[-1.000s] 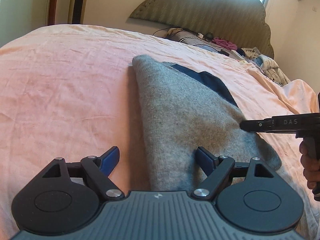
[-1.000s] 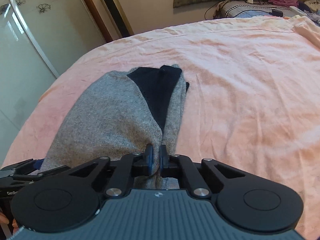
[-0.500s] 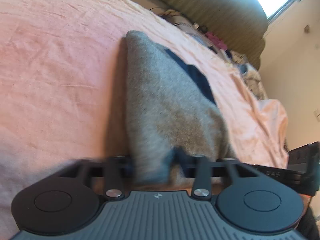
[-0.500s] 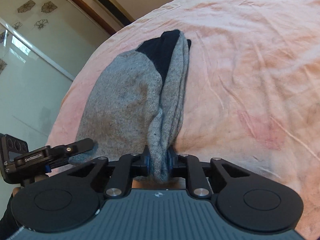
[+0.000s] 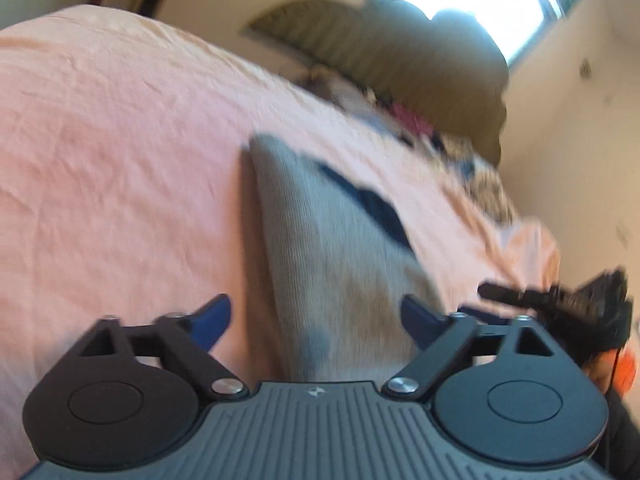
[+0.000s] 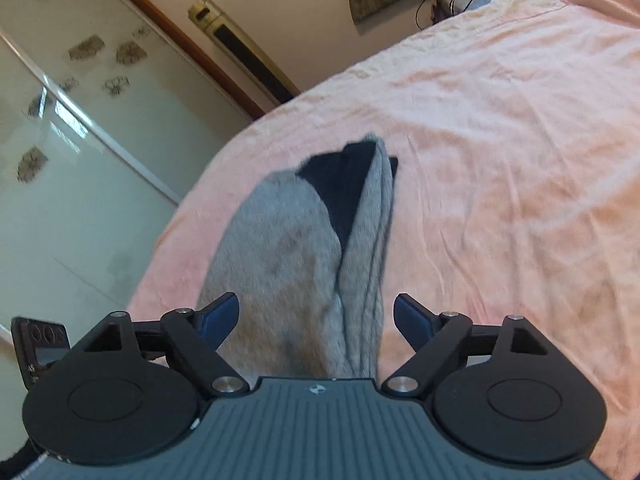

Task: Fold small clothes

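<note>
lying lengthwise on the pink bedsheet point(image 6: 500, 128) was the grey garment point(image 6: 288, 264), folded into a long narrow shape with a dark navy lining point(image 6: 340, 184) showing at its far end. both tools hung over its near end. the left gripper point(image 5: 316, 312) had its blue-tipped fingers point(image 5: 212, 314) spread wide and held nothing; the cloth ran between them untouched. the right gripper point(image 6: 316, 316) was spread just as wide, also empty, the knit passing under the gap. from the left view the right tool showed dimly at the edge, blurred.

to my eye the step in hand was the next fold, bringing the near end up toward the navy end. doing it well would have meant closing each pair of fingers on a near corner, catching every layer, since the right-hand side looked like a loose doubled flap that could slip apart. lifting both corners level and laying them down evenly would have kept the edges aligned. the knit looked soft and thick, likely to sag between two grips, so pulling it lightly taut seemed wise.
</note>
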The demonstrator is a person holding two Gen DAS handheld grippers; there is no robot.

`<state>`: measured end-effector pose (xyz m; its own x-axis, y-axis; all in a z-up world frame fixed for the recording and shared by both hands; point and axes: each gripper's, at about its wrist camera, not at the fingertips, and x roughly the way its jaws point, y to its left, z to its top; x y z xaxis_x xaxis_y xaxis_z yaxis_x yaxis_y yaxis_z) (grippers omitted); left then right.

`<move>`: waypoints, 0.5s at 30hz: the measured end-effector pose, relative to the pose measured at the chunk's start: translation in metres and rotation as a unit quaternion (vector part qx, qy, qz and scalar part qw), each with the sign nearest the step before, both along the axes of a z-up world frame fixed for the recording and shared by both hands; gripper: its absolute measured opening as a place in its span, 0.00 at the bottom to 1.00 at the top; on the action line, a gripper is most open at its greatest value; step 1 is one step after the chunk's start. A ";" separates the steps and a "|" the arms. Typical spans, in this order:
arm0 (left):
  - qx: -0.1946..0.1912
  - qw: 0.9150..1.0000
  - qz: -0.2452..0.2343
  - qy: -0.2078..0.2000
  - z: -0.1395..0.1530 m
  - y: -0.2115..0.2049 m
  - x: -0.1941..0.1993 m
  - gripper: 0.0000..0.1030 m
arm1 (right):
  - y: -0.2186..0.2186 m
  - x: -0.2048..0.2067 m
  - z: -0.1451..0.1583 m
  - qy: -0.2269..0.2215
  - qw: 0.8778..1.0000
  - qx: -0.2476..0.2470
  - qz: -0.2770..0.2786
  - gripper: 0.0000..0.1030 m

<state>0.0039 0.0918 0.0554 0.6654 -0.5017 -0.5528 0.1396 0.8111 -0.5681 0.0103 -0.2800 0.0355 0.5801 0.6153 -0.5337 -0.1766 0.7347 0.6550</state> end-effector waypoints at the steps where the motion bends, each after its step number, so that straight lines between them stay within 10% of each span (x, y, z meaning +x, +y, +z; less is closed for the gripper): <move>1: -0.014 1.000 -0.005 0.018 -0.002 0.000 0.013 0.92 | 0.002 0.011 -0.004 0.016 1.000 0.002 0.004 0.82; 5: -0.045 0.993 -0.034 0.102 -0.026 -0.013 0.038 0.91 | 0.020 0.026 -0.028 0.077 0.996 -0.038 0.033 0.75; 9: -0.048 0.993 -0.073 0.086 -0.037 -0.027 0.020 0.87 | 0.015 -0.003 -0.039 0.079 0.995 0.025 0.052 0.74; 11: -0.047 0.990 -0.086 0.102 -0.043 -0.035 0.021 0.31 | 0.016 -0.012 -0.045 0.086 0.994 0.035 0.050 0.53; 13: -0.022 0.990 -0.087 0.113 -0.046 -0.043 0.024 0.16 | 0.017 -0.015 -0.048 0.096 0.995 0.021 0.036 0.20; 15: -0.018 0.990 -0.085 0.114 -0.043 -0.045 0.024 0.12 | 0.015 -0.018 -0.047 0.088 0.995 0.027 0.035 0.20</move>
